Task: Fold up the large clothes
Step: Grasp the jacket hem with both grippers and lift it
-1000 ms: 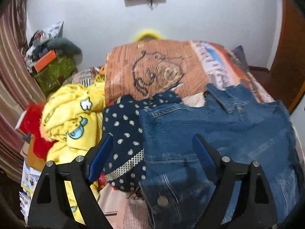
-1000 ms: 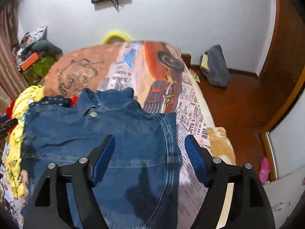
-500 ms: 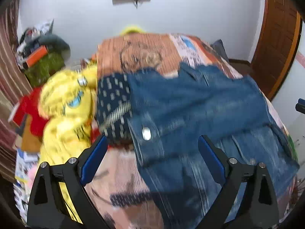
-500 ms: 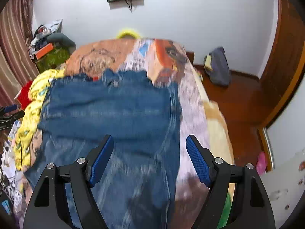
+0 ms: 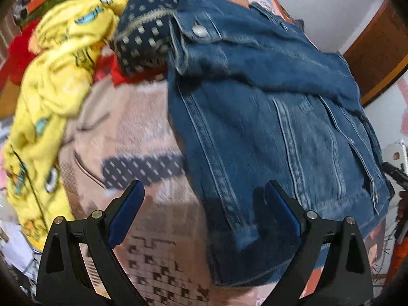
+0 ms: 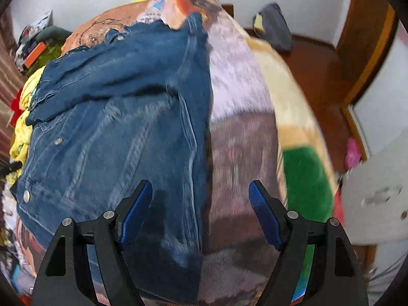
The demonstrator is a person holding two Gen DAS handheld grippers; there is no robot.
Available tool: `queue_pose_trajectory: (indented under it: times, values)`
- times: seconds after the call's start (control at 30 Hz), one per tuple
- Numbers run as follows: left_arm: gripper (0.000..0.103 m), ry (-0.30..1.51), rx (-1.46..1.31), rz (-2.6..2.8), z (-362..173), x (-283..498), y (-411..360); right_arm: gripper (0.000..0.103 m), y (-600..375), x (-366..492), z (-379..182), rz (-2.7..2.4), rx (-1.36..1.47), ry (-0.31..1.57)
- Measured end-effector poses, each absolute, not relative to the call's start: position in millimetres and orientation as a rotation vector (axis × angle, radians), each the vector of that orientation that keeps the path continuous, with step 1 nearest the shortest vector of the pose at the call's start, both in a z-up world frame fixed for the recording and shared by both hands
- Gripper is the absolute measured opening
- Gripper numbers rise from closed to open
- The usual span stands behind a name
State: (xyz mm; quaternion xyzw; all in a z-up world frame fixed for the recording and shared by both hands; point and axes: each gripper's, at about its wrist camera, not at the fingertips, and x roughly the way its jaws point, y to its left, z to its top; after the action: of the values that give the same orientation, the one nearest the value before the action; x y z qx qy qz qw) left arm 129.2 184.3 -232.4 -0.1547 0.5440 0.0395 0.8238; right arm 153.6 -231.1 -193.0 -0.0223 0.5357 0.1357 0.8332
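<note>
A blue denim jacket [image 5: 267,117] lies spread on the bed, its upper part folded down over the body. It also shows in the right wrist view [image 6: 122,117]. My left gripper [image 5: 204,204] is open and empty, hovering above the jacket's near left hem corner. My right gripper [image 6: 200,199] is open and empty, above the jacket's near right edge. Both views are blurred by motion.
A yellow printed garment [image 5: 56,81], a navy dotted garment [image 5: 145,33] and red cloth [image 5: 17,51] are heaped left of the jacket. The patterned bedspread [image 6: 242,117] lies under everything. Wooden floor, a dark bag [image 6: 274,29] and a door [image 6: 367,33] are to the right.
Both grippers pulled back toward the near end of the bed and tilted down. The jacket's lower half and hem came into view. Both stayed open.
</note>
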Motion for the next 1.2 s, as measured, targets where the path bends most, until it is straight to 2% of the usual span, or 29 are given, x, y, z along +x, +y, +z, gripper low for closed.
queue_pose_trajectory:
  times: [0.2,0.3,0.4,0.47,0.53,0.57,0.63,0.67,0.83,1.2]
  values:
    - [0.096,1.179,-0.406,0.040,-250,120,170,0.075,-238,143,-205,0.314,0.018,1.139]
    - [0.096,1.186,-0.548,0.017,-260,116,178,0.061,-234,145,-204,0.355,0.025,1.129]
    - [0.089,1.176,-0.665,-0.018,-269,111,183,0.044,-224,145,-206,0.391,0.001,1.122]
    - [0.078,1.157,-0.677,-0.041,-267,109,182,0.027,-220,149,-208,0.416,0.003,1.125]
    - [0.057,1.139,-0.670,-0.072,-260,107,177,0.021,-214,154,-209,0.427,0.001,1.136]
    - [0.050,1.136,-0.647,-0.069,-255,107,175,0.016,-212,157,-208,0.435,-0.003,1.137]
    - [0.025,1.130,-0.598,-0.059,-245,110,172,0.014,-210,159,-207,0.447,-0.014,1.131]
    - [0.022,1.128,-0.582,-0.052,-241,111,172,0.014,-208,161,-205,0.453,-0.024,1.126]
    - [0.017,1.028,-0.574,-0.053,-200,115,180,0.012,-204,164,-186,0.479,-0.045,1.063]
    - [0.015,0.780,-0.394,-0.051,-100,164,181,0.012,-186,204,-116,0.541,-0.039,0.886]
